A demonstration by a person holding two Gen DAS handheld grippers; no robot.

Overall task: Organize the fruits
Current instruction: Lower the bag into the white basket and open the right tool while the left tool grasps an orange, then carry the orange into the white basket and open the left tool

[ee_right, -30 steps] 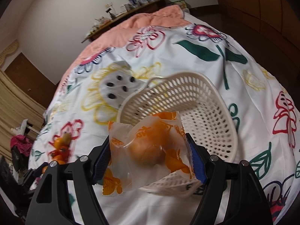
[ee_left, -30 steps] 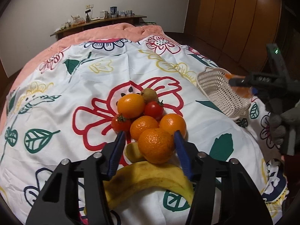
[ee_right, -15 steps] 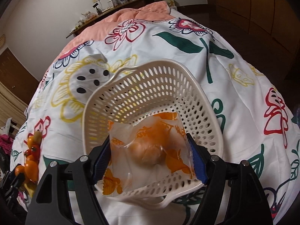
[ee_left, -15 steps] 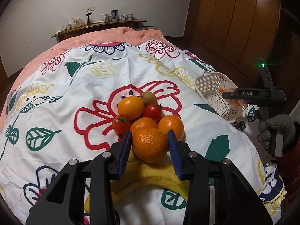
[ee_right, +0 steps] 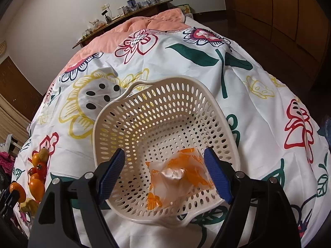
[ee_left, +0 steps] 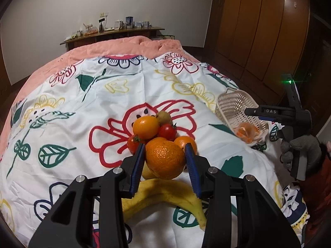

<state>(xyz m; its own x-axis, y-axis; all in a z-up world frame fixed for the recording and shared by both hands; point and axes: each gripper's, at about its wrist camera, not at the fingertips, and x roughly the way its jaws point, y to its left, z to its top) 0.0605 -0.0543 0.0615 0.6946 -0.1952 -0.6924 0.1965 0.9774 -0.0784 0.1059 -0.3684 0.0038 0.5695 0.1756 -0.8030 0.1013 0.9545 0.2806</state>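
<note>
My left gripper [ee_left: 164,161] is shut on a large orange [ee_left: 165,159] and holds it just above the fruit pile [ee_left: 153,130] of oranges, tomatoes and a kiwi; a banana [ee_left: 163,194] lies below it. My right gripper [ee_right: 165,173] is open above the cream plastic basket [ee_right: 144,111]. A bagged orange [ee_right: 180,175] lies loose inside the basket between its fingers. The basket [ee_left: 229,103] and the right gripper [ee_left: 269,111] also show at the right of the left wrist view.
Everything sits on a bed with a white floral sheet [ee_left: 82,107] and a pink blanket [ee_left: 124,45] at the far end. A wooden wardrobe [ee_left: 269,20] stands to the right. A cluttered shelf [ee_left: 111,33] runs along the far wall.
My left gripper closed on the large orange and lifted it off the pile. My right gripper opened and dropped the bagged orange into the basket.
</note>
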